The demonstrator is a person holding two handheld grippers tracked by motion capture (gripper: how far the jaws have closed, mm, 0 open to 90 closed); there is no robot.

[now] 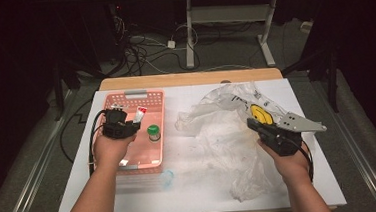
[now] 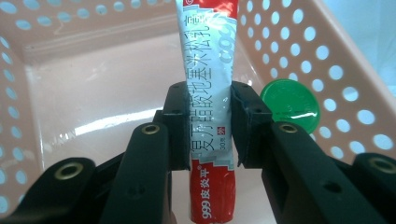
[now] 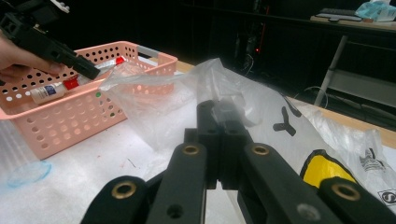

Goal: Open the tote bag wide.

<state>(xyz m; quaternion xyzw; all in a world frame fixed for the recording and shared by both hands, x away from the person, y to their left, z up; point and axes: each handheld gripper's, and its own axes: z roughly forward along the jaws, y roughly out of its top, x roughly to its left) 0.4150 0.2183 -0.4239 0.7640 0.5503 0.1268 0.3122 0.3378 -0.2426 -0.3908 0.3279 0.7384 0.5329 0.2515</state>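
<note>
Our left gripper (image 2: 208, 126) pinches the tube (image 2: 210, 93) crosswise, its long axis hanging over the basket (image 2: 327, 56); our right gripper (image 3: 219, 135), pressed together, probably nips the bag (image 3: 243, 93).

We see the basket (image 1: 138, 162) on the left half of the table (image 1: 192, 196), with the plastic bag (image 1: 218, 134) spread to its right. Inside the basket a capped bottle (image 1: 153, 132) stands by the right wall. The left gripper (image 1: 136, 120) holds a tube (image 1: 140, 113) above the basket, left of the bottle. The right gripper (image 1: 251, 123) pinches the bag's right part.
</note>
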